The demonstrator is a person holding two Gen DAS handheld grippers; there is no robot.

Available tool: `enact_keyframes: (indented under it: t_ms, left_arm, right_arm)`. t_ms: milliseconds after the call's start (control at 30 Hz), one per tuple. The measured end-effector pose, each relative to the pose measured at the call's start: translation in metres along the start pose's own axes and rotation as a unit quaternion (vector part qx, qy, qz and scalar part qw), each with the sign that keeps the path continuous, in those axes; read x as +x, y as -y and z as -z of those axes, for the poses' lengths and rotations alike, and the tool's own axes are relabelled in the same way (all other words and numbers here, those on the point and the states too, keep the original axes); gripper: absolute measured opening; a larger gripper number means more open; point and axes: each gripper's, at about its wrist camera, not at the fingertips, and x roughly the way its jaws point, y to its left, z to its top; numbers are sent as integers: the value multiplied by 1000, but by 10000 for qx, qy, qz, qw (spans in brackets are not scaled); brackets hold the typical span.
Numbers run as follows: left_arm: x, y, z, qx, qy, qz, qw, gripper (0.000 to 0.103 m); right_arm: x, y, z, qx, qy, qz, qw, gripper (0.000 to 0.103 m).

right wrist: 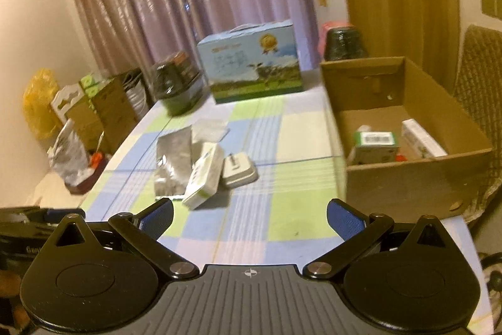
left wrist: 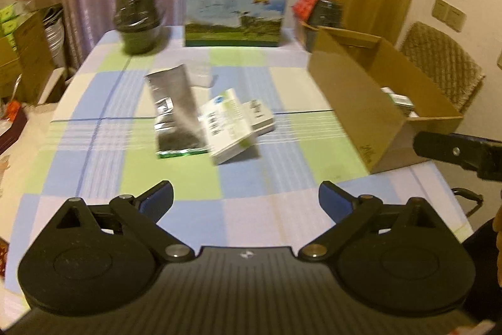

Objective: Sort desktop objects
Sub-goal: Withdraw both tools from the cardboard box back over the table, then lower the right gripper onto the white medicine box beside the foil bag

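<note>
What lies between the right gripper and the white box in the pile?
Nothing visible. The right gripper is open, and only bare tablecloth lies between it and the white box, which leans on the foil pouch.

Both tongs are spread wide with nothing between their blue-padded tips. The left tongs point(left wrist: 245, 199) tilt downward over the near edge of the worktop point(left wrist: 251, 209), pads clear of it. The right tongs point(right wrist: 250, 217) sit alongside, angled down a little less steeply, equally wide and empty. From the left camera, the right tongs' black arm pokes in at the far right.
</note>
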Motion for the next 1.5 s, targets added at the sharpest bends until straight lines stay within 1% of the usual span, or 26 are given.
enact_keyframes:
  t_ms: [267,567,700,867,1133,1367,1500]
  left_arm:
    - [1,-38,1,-161,9,-197,9997,97]
    - [20,-70,-2,-154,-58,-407,9990,97]
    - [33,-82,-8,-109,-70,-492,9987,97]
    - [53,-97,-13,-24,-71,-599,9982,97]
    - [89,-118,-19,1,-93,-604,9981,97]
    - [114,-128,-22,47,-144,-481,9987,97]
    - [121,-130,-29,182,-95,-421,9989,97]
  right_arm:
    - [20,-18,5,-186,-153,-68,9997,101]
    - [51,-34,8,-407,-386,-111,9984,101]
    - [69,-44,9,-607,-414,-131,9972,101]
    - [91,-55,11,-907,-295,-71,9954,101]
    - [137,-71,17,-1402,-512,-8,9888,101]
    - [168,-77,20,-1580,-475,75,9863,101]
    - [186,-83,22,-1704,-482,137,9841,101]
